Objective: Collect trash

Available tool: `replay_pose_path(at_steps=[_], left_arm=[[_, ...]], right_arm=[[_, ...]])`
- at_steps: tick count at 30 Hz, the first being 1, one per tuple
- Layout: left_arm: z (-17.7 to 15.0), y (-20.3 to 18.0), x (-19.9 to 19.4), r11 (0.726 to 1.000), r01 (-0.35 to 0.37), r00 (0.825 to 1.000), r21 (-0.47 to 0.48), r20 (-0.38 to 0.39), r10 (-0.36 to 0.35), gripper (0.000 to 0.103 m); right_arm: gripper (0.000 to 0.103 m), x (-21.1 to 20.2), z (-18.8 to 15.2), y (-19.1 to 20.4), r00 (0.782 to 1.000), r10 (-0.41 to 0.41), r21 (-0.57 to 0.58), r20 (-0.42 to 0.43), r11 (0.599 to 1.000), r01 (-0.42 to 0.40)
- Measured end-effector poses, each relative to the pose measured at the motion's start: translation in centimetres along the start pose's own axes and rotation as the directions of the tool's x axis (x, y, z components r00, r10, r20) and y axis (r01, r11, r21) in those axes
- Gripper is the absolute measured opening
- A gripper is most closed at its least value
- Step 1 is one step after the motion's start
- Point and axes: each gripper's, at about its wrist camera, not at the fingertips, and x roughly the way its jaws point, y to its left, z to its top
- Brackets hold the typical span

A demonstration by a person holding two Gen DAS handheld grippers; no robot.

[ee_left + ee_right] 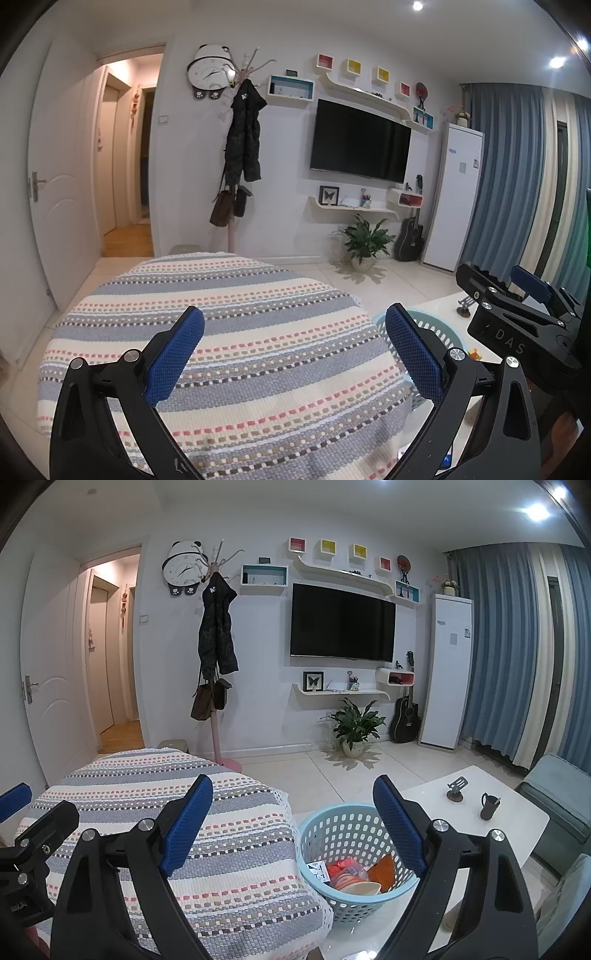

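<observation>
A light blue perforated basket [343, 834] stands on the white table [517, 812] beside the striped cloth. It holds several pieces of trash [354, 877]: orange and red wrappers, a paper slip, a pale cup. My right gripper [293, 794] is open and empty, raised above the basket's left rim. My left gripper [295, 325] is open and empty above the striped cloth [229, 332]. The basket's rim [424, 321] shows partly behind my left gripper's right finger. The right gripper [517, 302] shows at the right of the left wrist view.
A striped woven cloth [221, 830] covers a raised surface left of the basket. A small stand [456, 788] and a dark cup [489, 806] sit on the table. A grey-blue sofa [561, 797] stands at the right. A potted plant [354, 725], coat rack [218, 657] and TV [341, 622] line the far wall.
</observation>
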Motion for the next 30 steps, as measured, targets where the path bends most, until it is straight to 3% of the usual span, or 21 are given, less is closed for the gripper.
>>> replay_pose_path(at_steps=[30], left_arm=[[0.08,-0.21,-0.14,1.0,-0.009,1.0,-0.002,0.0,0.009,0.095]], right_arm=[[0.084,0.64,-0.37,0.07,1.0,-0.001,0.002,-0.018,1.0,0.001]])
